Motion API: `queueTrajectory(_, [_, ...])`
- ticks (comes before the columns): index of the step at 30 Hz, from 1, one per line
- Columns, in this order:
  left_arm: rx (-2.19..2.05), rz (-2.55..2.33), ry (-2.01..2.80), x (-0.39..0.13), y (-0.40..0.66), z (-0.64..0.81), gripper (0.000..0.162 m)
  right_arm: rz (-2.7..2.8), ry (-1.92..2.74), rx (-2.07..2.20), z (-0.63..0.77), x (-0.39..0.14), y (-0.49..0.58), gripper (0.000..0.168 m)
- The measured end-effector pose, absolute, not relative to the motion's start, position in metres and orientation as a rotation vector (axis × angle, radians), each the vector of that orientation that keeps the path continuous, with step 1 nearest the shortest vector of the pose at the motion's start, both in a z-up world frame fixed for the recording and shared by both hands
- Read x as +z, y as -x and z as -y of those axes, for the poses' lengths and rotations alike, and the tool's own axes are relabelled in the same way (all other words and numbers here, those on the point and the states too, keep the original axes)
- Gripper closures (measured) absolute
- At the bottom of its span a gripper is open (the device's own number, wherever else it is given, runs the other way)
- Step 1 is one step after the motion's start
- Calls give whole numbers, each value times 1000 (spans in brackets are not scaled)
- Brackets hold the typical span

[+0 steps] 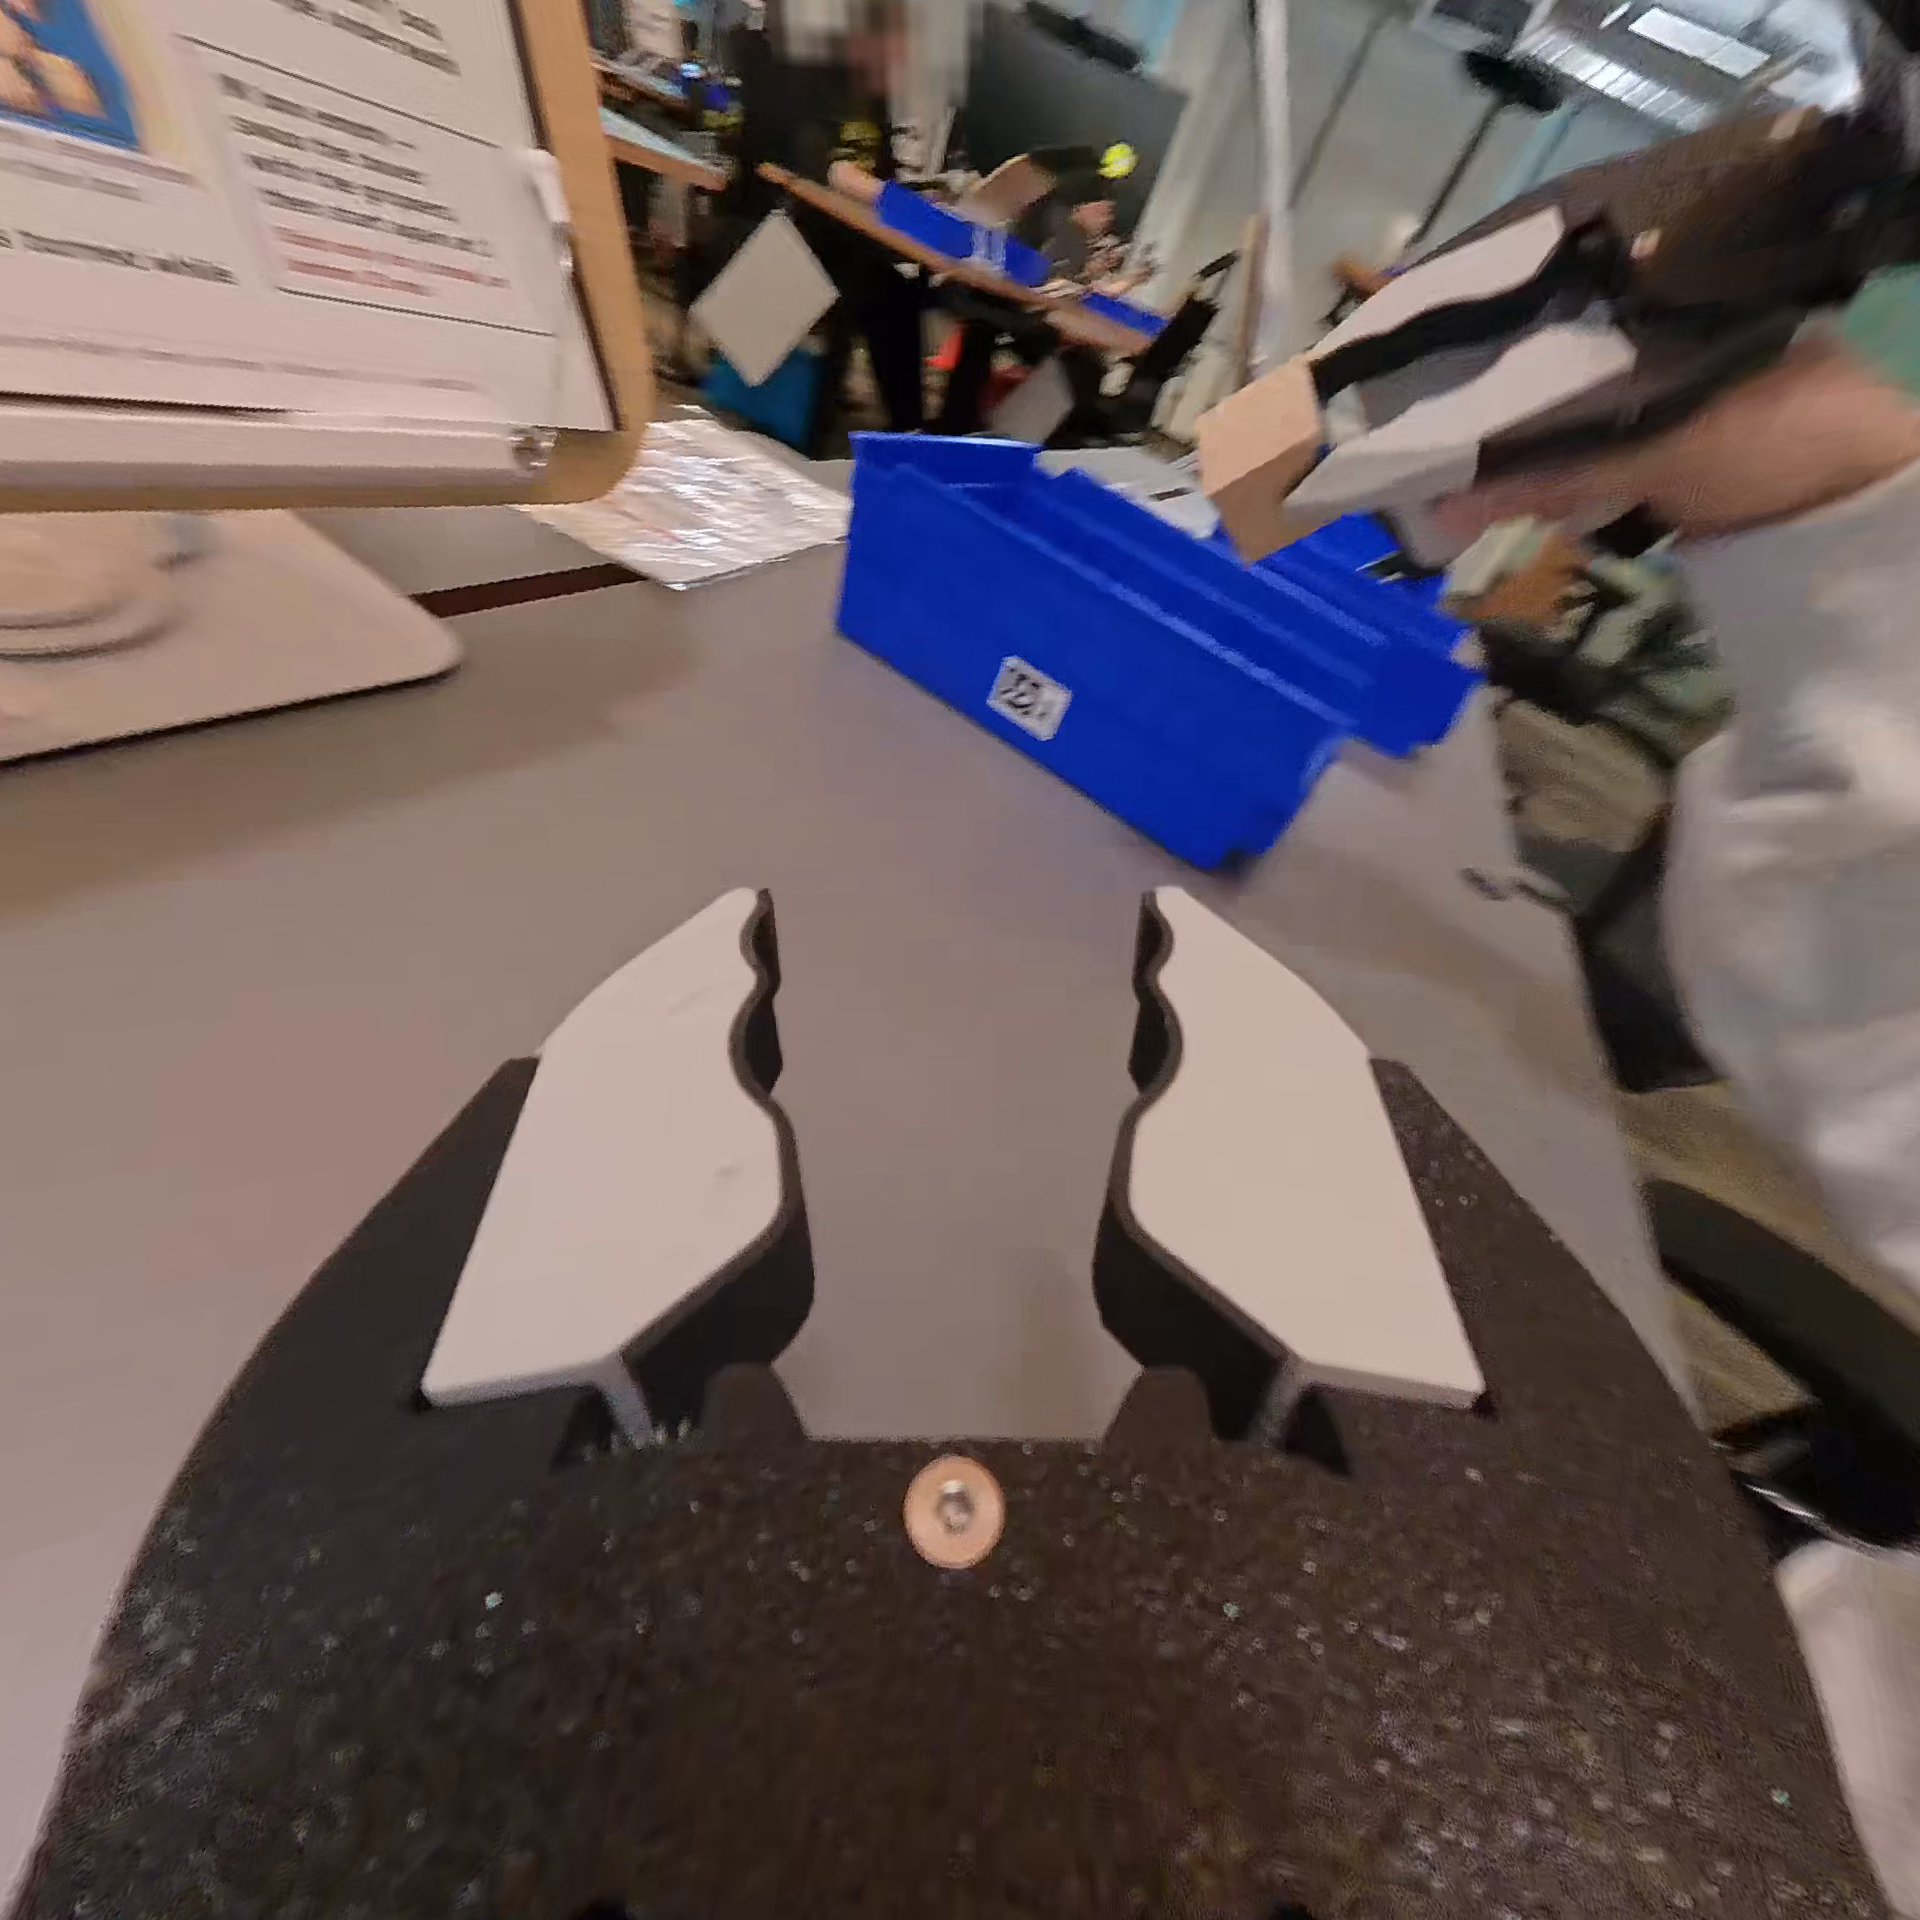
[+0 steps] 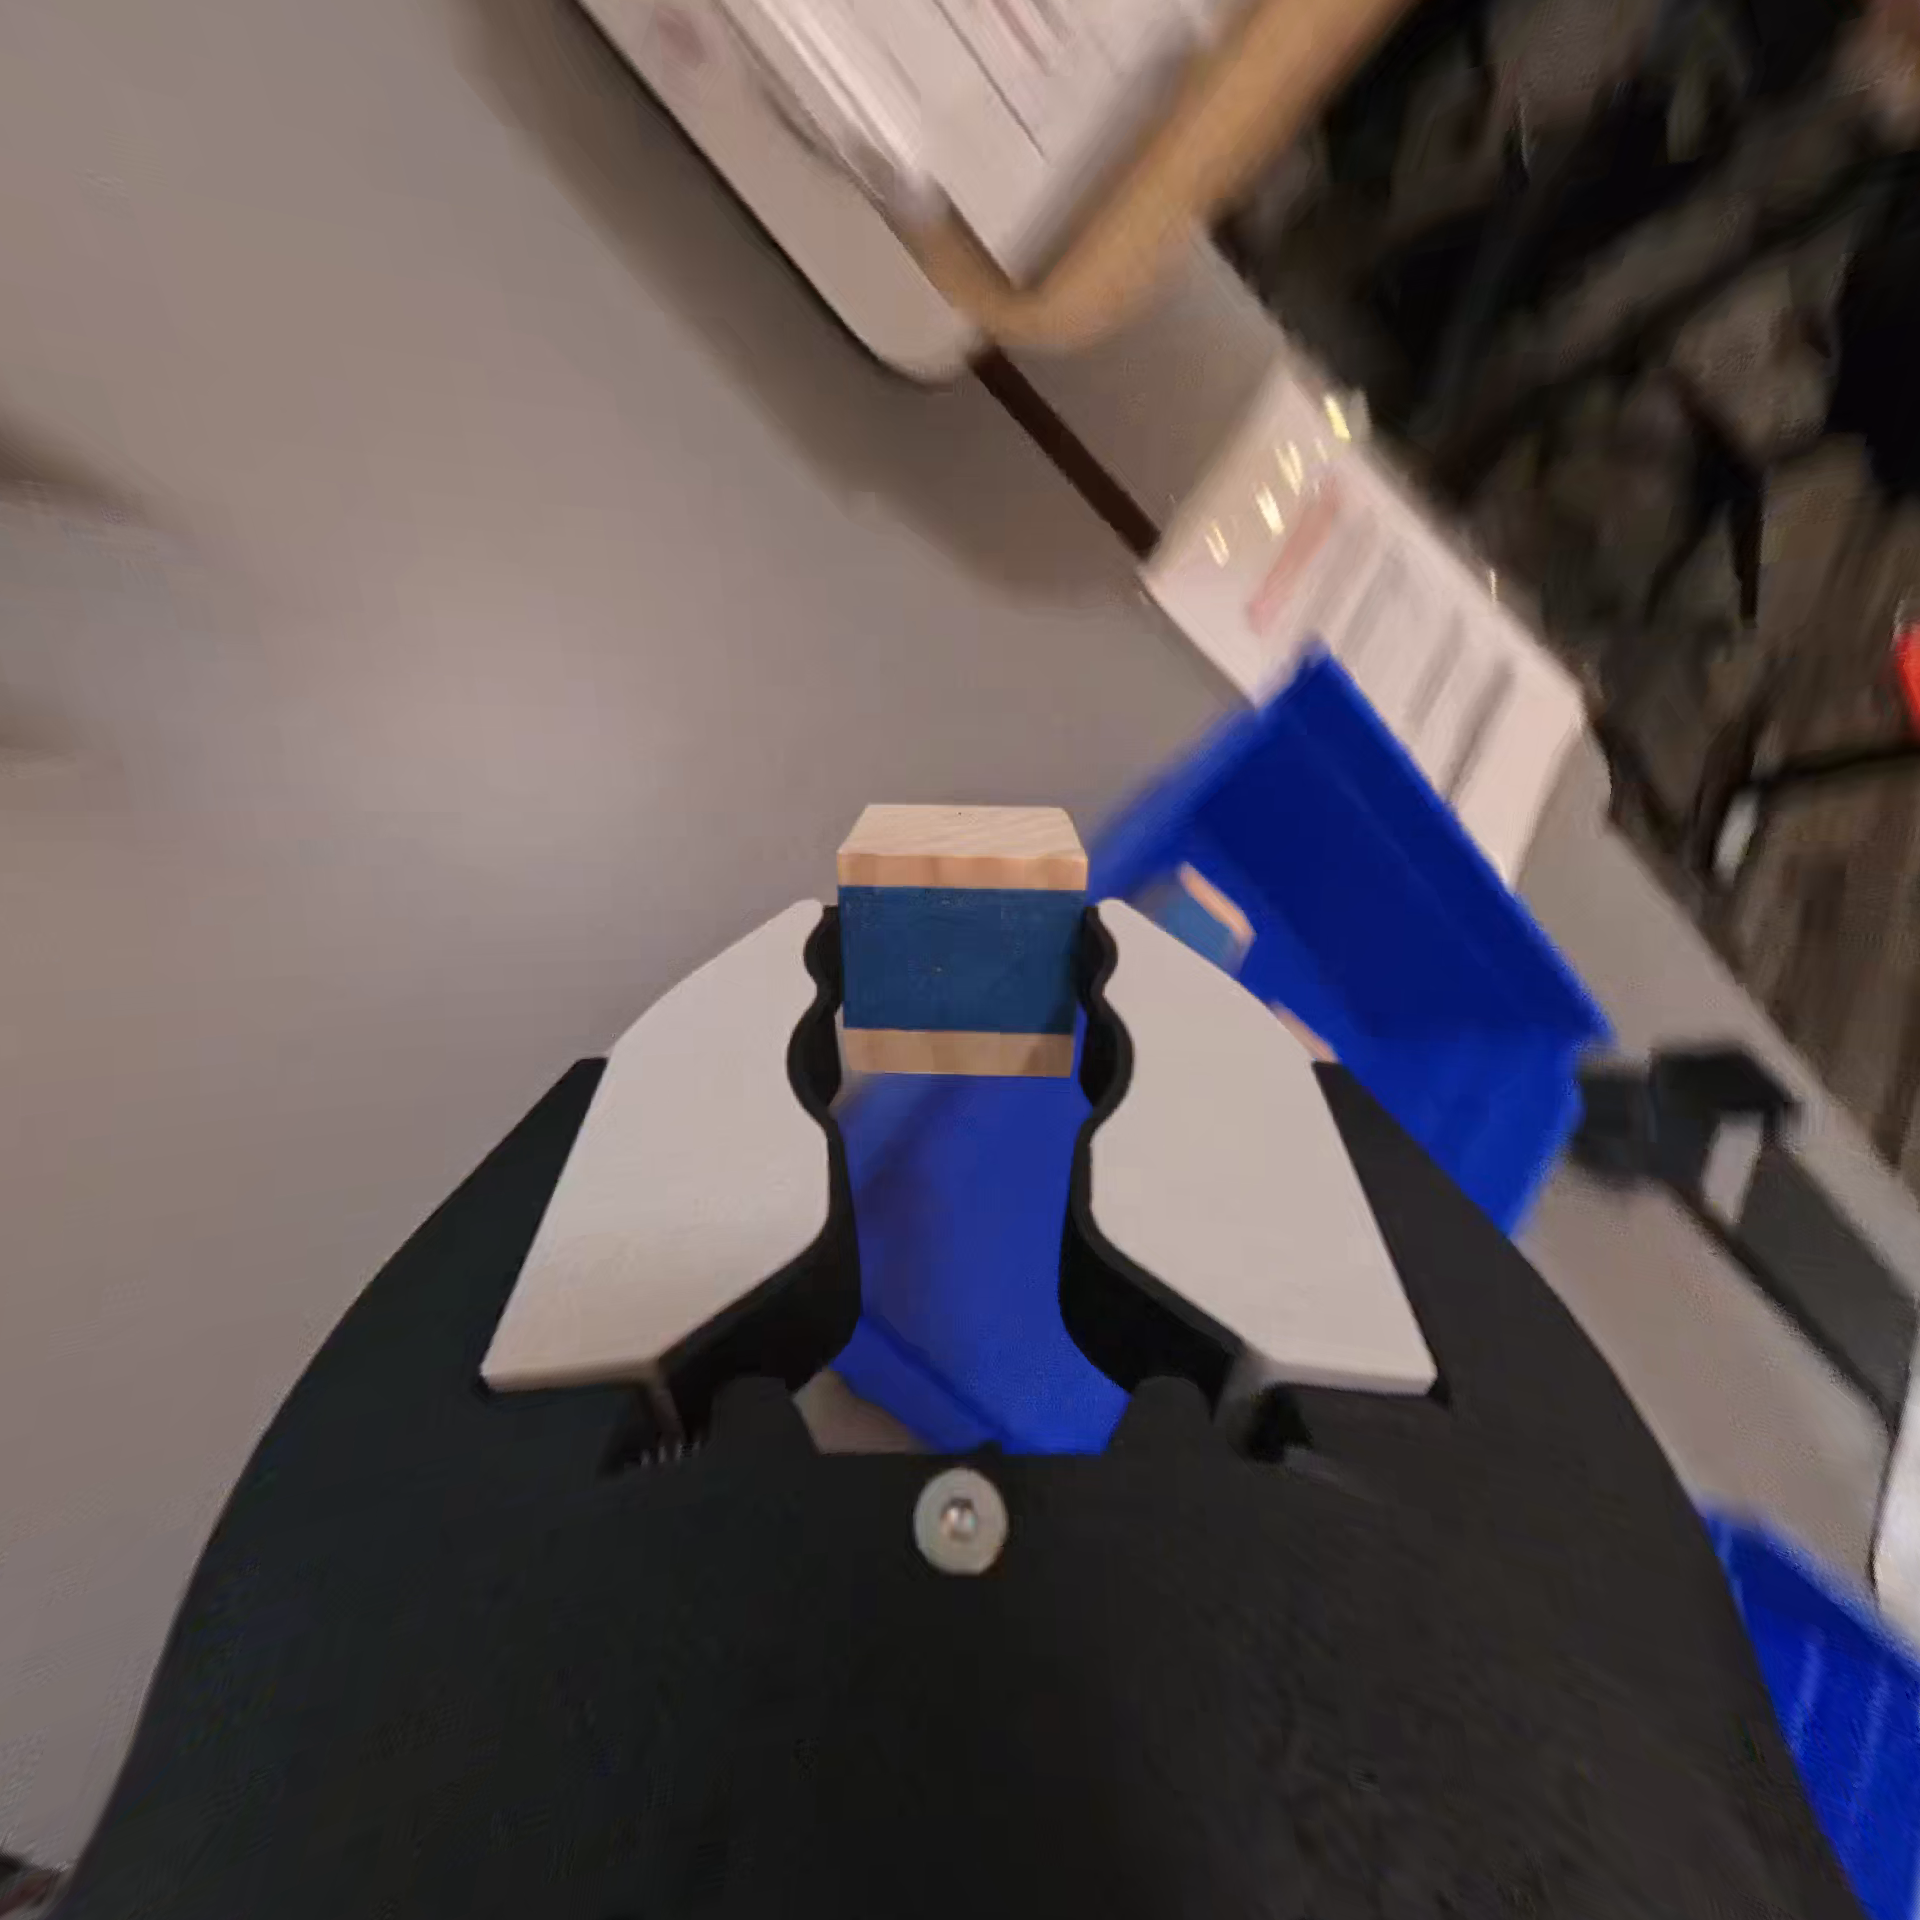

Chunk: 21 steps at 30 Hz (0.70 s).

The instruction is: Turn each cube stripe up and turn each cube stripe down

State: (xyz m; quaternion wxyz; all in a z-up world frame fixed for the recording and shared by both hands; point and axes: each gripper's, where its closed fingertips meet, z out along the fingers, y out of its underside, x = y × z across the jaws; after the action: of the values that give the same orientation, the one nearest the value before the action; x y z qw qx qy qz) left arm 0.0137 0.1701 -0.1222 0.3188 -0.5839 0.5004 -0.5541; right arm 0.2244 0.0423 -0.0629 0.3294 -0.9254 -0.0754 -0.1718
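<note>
Left gripper (image 1: 956,935): jaws spread wide, nothing between them. It hangs over bare grey table (image 1: 623,790). A board on a white stand (image 1: 156,623) sits at far left; a blue bin (image 1: 1091,665) lies ahead of the fingers, well apart from them.

Right gripper (image 2: 961,977): jaws closed onto the cube (image 2: 961,956), which sits at the very tips, clear of the table and raised above the bin. In the left wrist view the same pair shows at upper right, the cube (image 1: 1262,473) projecting beyond the fingers (image 1: 1382,478). The cube's stripe (image 2: 956,966), a dark blue band, faces the right wrist camera, with plain wood above and below it. Another striped cube appears to lie inside the bin (image 2: 1351,935), though blur prevents confirmation.

Handling assessment: the cube is small, solid wood, so judged light, rigid and not fragile. Its faces are flat and smooth; a painted face may be slightly slicker than bare wood. The present hold falls on two opposite side faces, which is the sound choice, leaving the striped face free for turning. The purchase is shallow, at the tips only; a quick swing could let the cube twist or slip. Both views are motion-blurred.
</note>
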Motion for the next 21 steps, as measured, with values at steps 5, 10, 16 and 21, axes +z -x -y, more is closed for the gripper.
queueTrajectory(5, [-1098,-1422,1498,-145,-14,-183,99,-302,2725,-317,16,-107,-330,124])
queueTrajectory(10, [-934,-1528,1483,-163,-14,-184,100,-657,2861,-111,49,-166,-366,123])
queueTrajectory(16, [-988,-1564,1505,-169,-15,-176,102,-775,2909,-164,58,-197,-382,123])
queueTrajectory(21, [-977,-1584,1504,-172,-15,-175,102,-833,2866,-79,52,-208,-382,123])
